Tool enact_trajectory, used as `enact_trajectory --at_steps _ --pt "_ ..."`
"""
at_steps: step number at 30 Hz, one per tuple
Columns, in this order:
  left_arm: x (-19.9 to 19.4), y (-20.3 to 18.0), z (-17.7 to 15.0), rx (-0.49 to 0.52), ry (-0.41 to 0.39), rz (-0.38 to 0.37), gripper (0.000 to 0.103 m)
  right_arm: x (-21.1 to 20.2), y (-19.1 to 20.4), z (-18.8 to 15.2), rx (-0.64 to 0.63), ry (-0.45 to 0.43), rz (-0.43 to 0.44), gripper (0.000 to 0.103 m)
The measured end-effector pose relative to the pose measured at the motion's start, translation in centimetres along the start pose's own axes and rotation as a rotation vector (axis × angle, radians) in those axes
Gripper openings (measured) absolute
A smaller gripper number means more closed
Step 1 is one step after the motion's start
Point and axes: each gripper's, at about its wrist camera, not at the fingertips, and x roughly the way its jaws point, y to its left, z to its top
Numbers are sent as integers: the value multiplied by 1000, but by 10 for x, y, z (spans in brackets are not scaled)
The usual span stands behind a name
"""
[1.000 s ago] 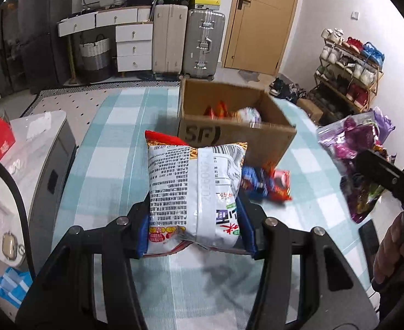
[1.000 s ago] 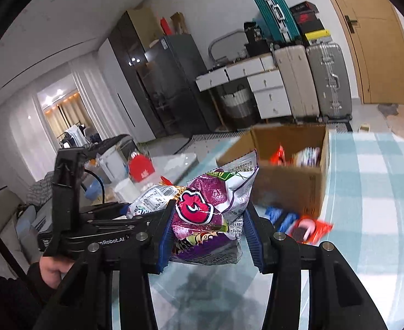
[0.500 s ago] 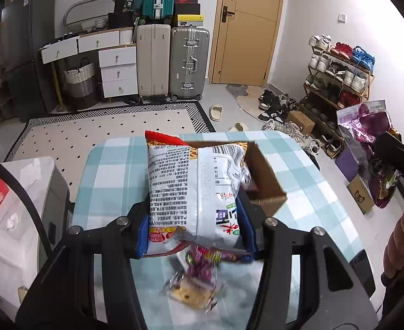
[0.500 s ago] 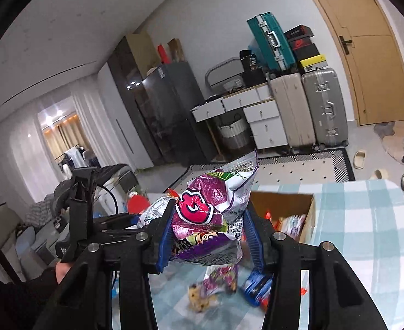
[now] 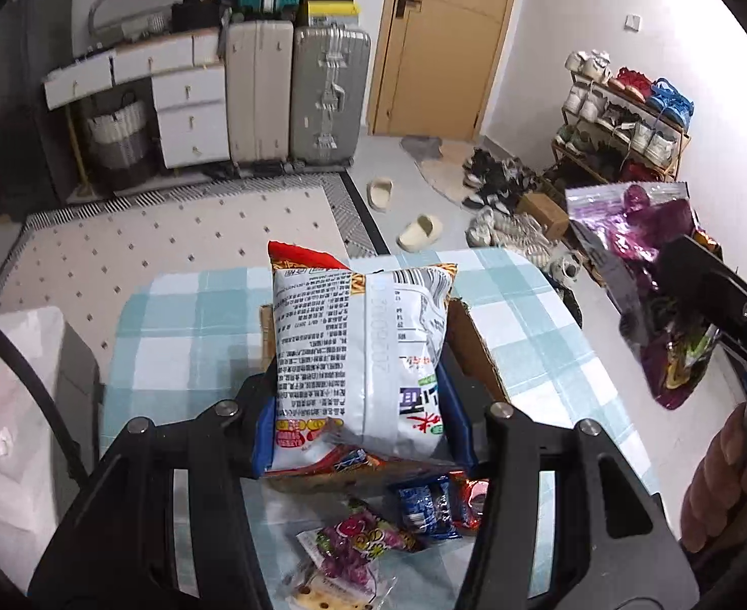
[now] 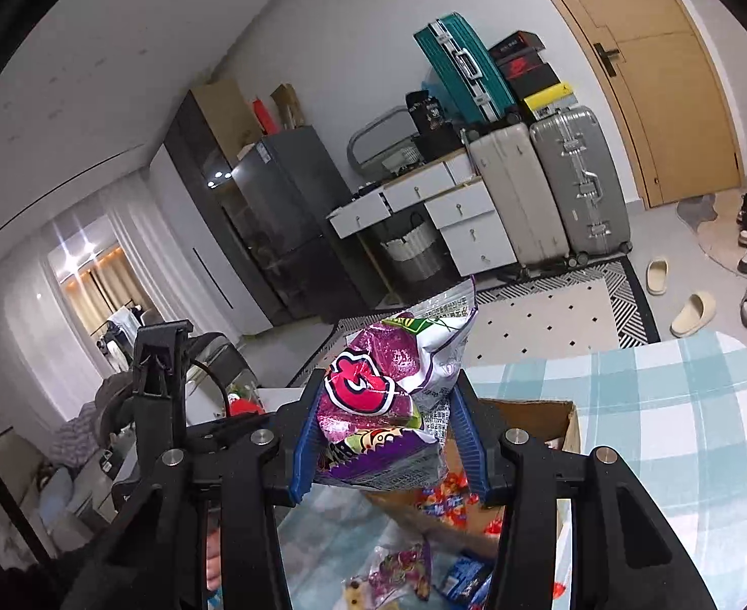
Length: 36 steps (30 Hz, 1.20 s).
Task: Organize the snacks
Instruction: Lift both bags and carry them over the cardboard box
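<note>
We are partway through. Our left gripper is clamped on a white noodle packet with a red top edge, which fills the centre of the left wrist view and hides most of the cardboard box behind it. Our right gripper is closed tight on a purple snack bag at the centre of the right wrist view; the same bag shows at the right edge of the left wrist view. Both packs hang in the air above the checked tablecloth.

The box already holds some snacks: red and orange wrappers show inside it in the lower middle of the right wrist view. At least 3 packs lie loose on the cloth at the bottom of the left wrist view: a purple pack, a blue pack and a red one.

We judge that 2 packs in hand and those loose ones remain to be boxed.
</note>
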Motion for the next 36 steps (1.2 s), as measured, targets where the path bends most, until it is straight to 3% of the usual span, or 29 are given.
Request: enact_trajectory --at_steps 8,17,36 --pt "74 8 6 -17 111 5 49 56 -26 -1 -22 92 -81 47" --pt "124 15 -13 -2 183 15 49 102 -63 -25 -22 182 -153 47" --pt "160 33 -26 -30 298 -12 51 146 -88 -57 -35 293 -205 47"
